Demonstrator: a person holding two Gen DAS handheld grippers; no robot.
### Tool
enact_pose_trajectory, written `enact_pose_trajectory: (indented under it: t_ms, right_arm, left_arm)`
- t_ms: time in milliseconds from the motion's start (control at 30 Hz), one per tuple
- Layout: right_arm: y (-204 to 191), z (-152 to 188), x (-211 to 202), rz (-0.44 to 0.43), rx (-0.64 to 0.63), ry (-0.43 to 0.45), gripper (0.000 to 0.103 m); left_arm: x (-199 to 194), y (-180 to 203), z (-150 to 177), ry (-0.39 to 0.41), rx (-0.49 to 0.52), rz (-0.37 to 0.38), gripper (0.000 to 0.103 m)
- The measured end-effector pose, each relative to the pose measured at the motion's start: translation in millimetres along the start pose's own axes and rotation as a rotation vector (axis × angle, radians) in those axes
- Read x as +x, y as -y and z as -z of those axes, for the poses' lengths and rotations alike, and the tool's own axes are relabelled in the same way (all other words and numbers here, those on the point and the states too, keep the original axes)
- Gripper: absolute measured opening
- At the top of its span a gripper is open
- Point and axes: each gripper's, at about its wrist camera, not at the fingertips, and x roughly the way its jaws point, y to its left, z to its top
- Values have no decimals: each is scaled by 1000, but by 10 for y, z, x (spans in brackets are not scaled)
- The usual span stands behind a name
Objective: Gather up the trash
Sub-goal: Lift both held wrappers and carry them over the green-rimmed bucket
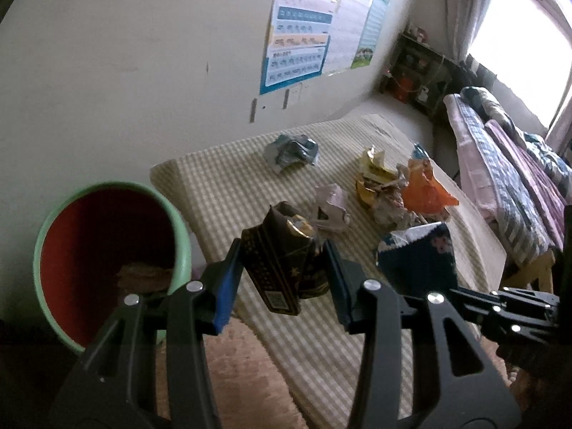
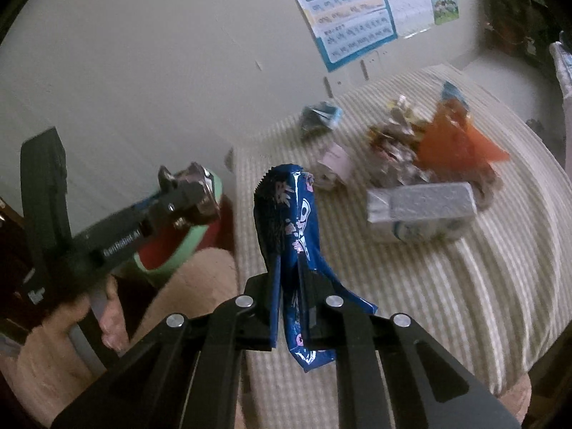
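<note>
Left gripper [image 1: 282,279] clamped on a crushed dark carton [image 1: 282,268]; right gripper [image 2: 289,307] pinched shut on a blue wrapper [image 2: 289,221], both above the striped mattress [image 1: 228,193]. Only in the right view: a grey-white box [image 2: 425,211]. Remaining trash [image 1: 393,186] heaped mid-mattress, poster [image 1: 304,39] on the wall. Green bin [image 1: 107,261] beside the bed, brown scrap inside.

A mint-green bin [image 1: 180,246] with a red inside stands by the beige-and-white striped mattress cover [image 1: 228,193], which carries an orange wrapper [image 1: 425,189], a dark blue pink-flowered wrapper [image 2: 296,221] and a black gold-dotted carton [image 1: 282,268].
</note>
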Motion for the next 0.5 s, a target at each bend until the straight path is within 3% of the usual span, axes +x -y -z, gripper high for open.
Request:
enact_pose_trajectory:
  t_ms: [500]
  right_arm:
    - [-319,-118,170,-23,-38,-24,9]
  left_arm:
    - [-105,-539,38,17,-110,-48,43]
